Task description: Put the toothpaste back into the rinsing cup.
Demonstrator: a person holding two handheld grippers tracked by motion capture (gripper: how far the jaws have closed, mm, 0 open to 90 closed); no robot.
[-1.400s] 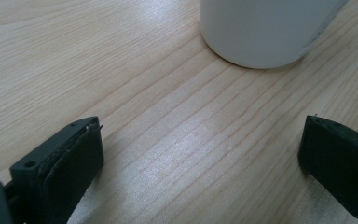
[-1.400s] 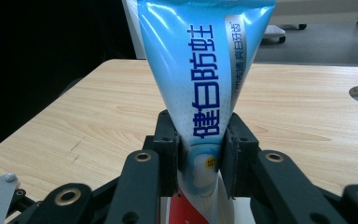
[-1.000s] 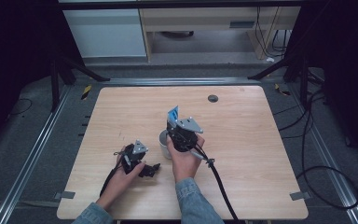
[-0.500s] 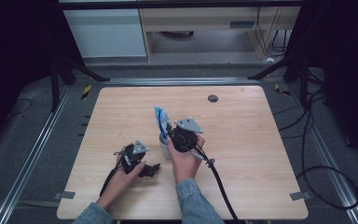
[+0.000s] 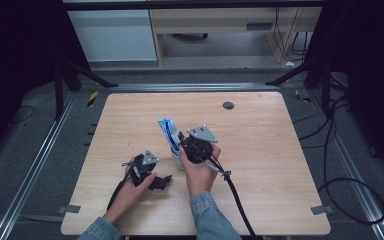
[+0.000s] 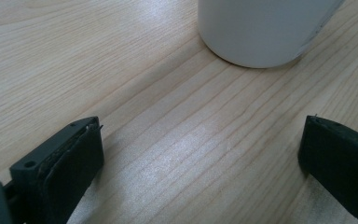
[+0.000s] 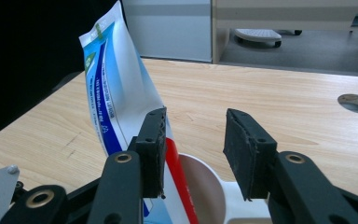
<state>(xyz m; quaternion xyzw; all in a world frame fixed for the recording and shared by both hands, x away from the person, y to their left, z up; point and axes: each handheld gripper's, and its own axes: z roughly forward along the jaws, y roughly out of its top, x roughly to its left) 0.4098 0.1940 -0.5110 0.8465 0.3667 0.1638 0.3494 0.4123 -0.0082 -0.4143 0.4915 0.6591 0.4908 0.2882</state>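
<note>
A blue and white toothpaste tube [image 5: 166, 131] stands in a white cup [image 5: 176, 159] near the table's middle and leans up and to the left. My right gripper [image 5: 181, 143] hovers just right of the tube, over the cup. In the right gripper view its jaws [image 7: 193, 149] are open with bare table between them, the tube [image 7: 116, 88] rests beside the left one, and the cup's rim [image 7: 235, 201] is below. My left gripper [image 5: 163, 179] lies on the table left of the cup, open [image 6: 200, 149], facing the cup's base [image 6: 261, 28].
The wooden table [image 5: 280, 165] has a dark round cable hole [image 5: 228, 105] at the back, seen also as a hole [image 7: 356, 102] in the right gripper view. A black cable [image 5: 235, 195] trails from the right gripper toward the front edge. Metal frame rails flank the table.
The tube has tipped away from the right gripper, up and to the left, and now stands free in the cup. Both hands have kept their places.
</note>
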